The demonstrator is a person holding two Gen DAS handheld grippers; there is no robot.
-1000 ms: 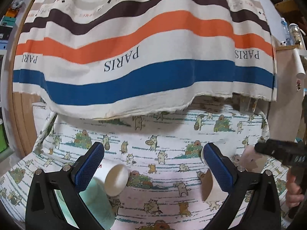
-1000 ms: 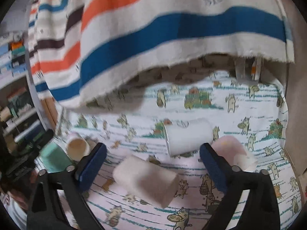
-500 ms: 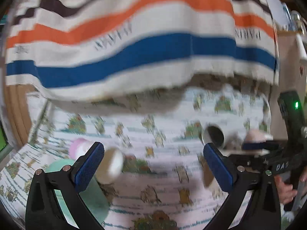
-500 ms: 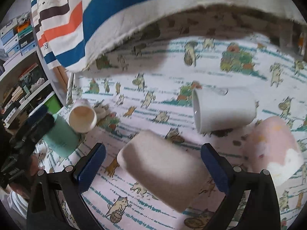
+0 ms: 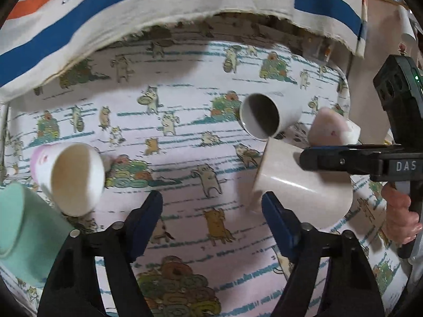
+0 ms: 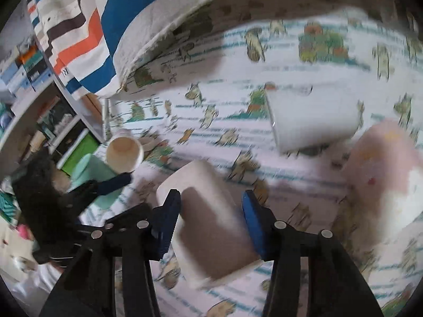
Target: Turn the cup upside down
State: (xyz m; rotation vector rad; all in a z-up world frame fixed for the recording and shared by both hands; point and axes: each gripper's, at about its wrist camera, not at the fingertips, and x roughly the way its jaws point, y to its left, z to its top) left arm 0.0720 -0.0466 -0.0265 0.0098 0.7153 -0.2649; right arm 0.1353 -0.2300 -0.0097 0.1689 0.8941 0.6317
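A beige cup (image 6: 208, 219) lies on its side on the cat-print cloth, and my right gripper (image 6: 211, 224) has its blue pads on both of its sides. The same cup shows in the left wrist view (image 5: 301, 185), with the right gripper's finger (image 5: 343, 158) across it. My left gripper (image 5: 211, 224) is open and empty above the cloth, just left of that cup. A white paper cup (image 5: 71, 177) lies on its side to the left.
A white mug (image 5: 267, 116) and a pink cup (image 5: 333, 129) lie on their sides behind the beige cup. A mint green cup (image 5: 23, 224) sits at the left. A striped cloth (image 5: 158, 8) hangs at the back. Shelves (image 6: 39, 79) stand left of the table.
Both grippers have moved down and closer to the table. The right gripper's jaws have narrowed onto the beige cup. The left gripper's jaws have narrowed somewhat but hold nothing.
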